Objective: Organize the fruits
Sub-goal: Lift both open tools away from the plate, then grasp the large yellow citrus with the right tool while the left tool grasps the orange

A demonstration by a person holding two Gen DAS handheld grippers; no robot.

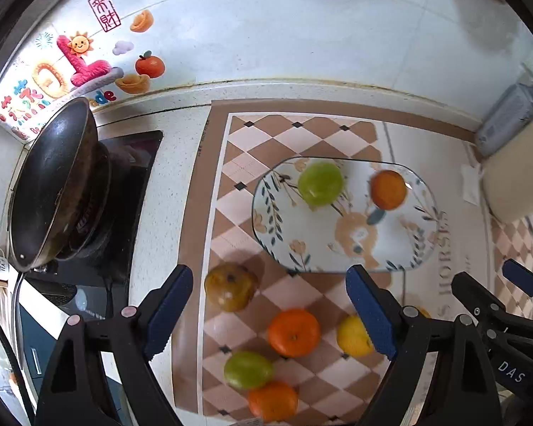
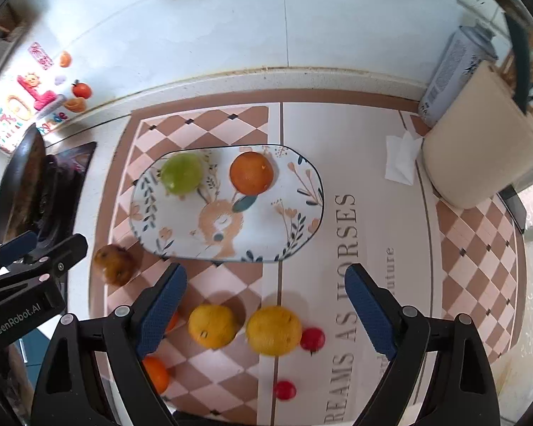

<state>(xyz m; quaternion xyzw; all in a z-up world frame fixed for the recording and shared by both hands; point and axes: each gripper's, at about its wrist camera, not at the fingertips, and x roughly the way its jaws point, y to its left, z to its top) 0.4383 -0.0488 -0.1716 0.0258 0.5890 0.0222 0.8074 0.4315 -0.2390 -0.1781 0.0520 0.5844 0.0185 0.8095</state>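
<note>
A patterned plate (image 1: 351,248) (image 2: 181,227) on the checkered mat holds a green fruit (image 1: 320,183) (image 2: 181,173) and an orange (image 1: 388,190) (image 2: 251,172). On the mat in front of it lie a brown spotted fruit (image 1: 231,286) (image 2: 115,264), an orange (image 1: 293,332), a green fruit (image 1: 248,370), another orange (image 1: 273,400), two yellow fruits (image 2: 212,325) (image 2: 273,330) and two small red fruits (image 2: 312,338) (image 2: 285,389). My left gripper (image 1: 270,314) is open and empty above the loose fruits. My right gripper (image 2: 266,314) is open and empty above the yellow fruits.
A black wok (image 1: 53,184) sits on the stove at the left. A beige container (image 2: 479,145) and a spray can (image 2: 455,71) stand at the right by a white tissue (image 2: 401,159). A tiled wall with stickers (image 1: 81,60) is behind.
</note>
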